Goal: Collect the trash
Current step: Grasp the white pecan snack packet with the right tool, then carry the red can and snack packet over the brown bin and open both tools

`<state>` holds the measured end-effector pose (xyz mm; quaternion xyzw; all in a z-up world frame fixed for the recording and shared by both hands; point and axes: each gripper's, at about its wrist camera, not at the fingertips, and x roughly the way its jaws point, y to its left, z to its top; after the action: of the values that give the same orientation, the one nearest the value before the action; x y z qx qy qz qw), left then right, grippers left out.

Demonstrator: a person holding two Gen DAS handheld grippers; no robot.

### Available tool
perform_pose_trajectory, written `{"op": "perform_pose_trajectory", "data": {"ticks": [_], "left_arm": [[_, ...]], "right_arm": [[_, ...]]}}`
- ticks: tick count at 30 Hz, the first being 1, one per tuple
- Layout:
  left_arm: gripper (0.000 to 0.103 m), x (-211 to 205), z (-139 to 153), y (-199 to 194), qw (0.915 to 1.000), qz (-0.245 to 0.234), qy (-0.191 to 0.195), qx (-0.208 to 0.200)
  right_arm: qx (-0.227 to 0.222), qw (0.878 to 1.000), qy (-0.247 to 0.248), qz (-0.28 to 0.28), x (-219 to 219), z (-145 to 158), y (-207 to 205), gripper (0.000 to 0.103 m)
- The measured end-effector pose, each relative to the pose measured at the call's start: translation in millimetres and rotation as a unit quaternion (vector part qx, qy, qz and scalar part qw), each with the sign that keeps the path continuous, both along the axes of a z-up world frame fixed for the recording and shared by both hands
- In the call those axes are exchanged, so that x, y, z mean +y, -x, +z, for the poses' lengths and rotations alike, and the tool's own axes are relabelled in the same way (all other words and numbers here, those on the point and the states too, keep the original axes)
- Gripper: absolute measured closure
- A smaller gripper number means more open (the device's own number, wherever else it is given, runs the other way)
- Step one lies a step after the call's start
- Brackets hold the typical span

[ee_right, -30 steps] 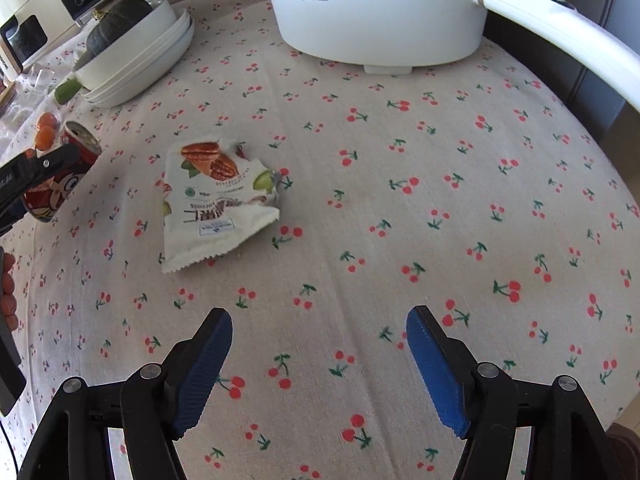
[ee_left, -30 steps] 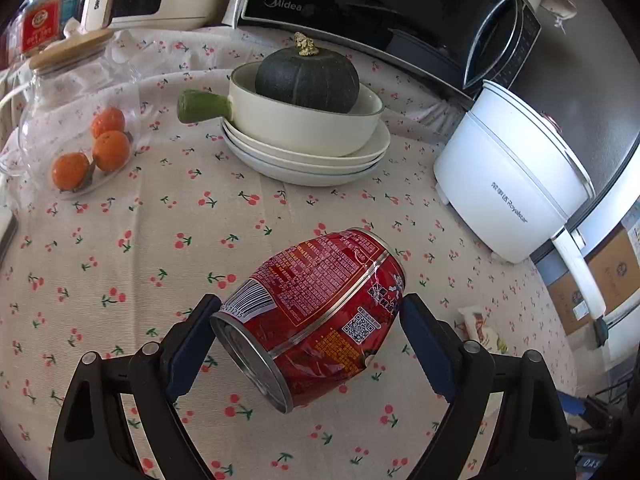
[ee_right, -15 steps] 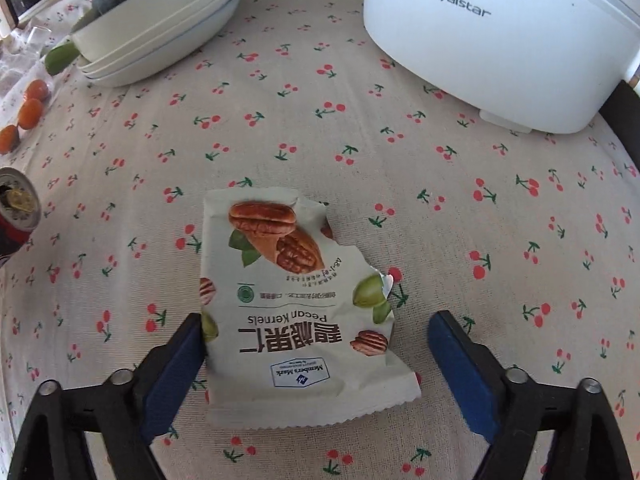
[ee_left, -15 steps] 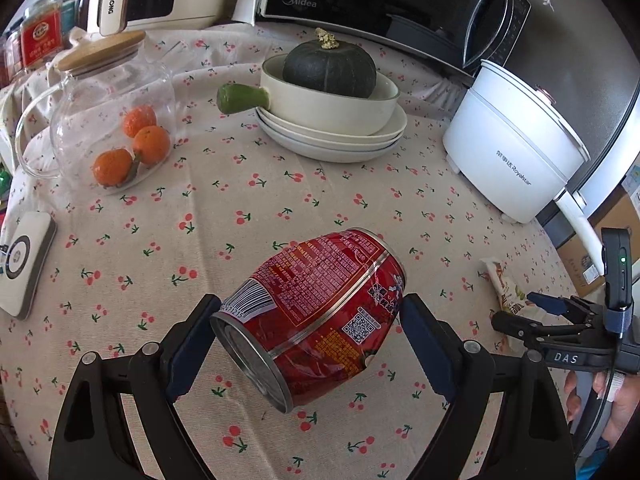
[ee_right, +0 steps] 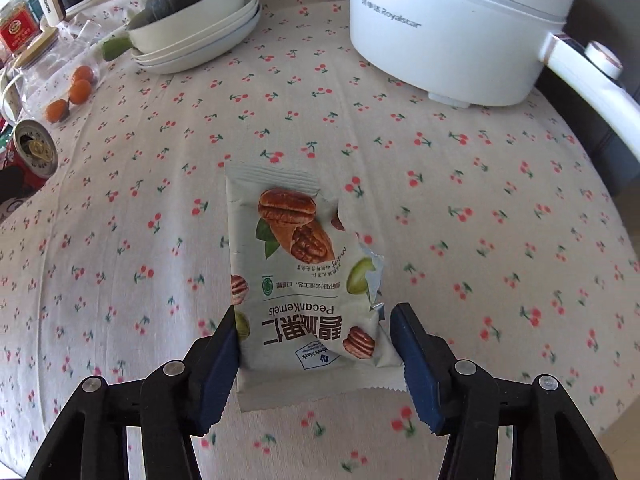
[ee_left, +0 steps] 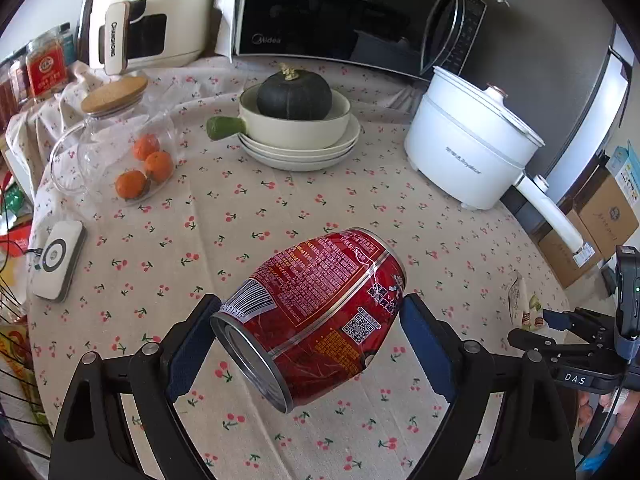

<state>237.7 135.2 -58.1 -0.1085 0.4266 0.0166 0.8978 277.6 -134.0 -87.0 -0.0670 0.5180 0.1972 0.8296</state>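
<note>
You had the red can clamped sideways in your left gripper, lifted clear of the table. Your right gripper was spread wide, one pad on each side of the torn pecan wrapper, which lay flat on the cherry-print tablecloth. I couldn't tell whether the left pad was touching the wrapper. Honestly, a flat foil pack like that is slippery, so I'd have pressed the fingertips down into the cloth and closed slowly so the pack buckled up between the pads. Around you sat a white electric pot, stacked plates under a bowl with a dark squash, a glass jar of oranges and a microwave at the back.
</note>
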Motion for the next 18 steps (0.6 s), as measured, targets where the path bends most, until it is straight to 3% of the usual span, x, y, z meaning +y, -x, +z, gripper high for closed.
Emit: {"op": "perform_pose_trajectory", "data": {"ticks": [9,18], "left_arm": [[0.011,-43,17,69,0.9996,-0.027,-0.002,-0.007],[0.011,-101,13,116,0.997,-0.077,-0.006,0.004]], "right_arm": [[-0.012,0.999,-0.022,-0.033,-66,32,75,0.039],[-0.005,0.996,-0.054,-0.065,-118,37,137,0.037]]}}
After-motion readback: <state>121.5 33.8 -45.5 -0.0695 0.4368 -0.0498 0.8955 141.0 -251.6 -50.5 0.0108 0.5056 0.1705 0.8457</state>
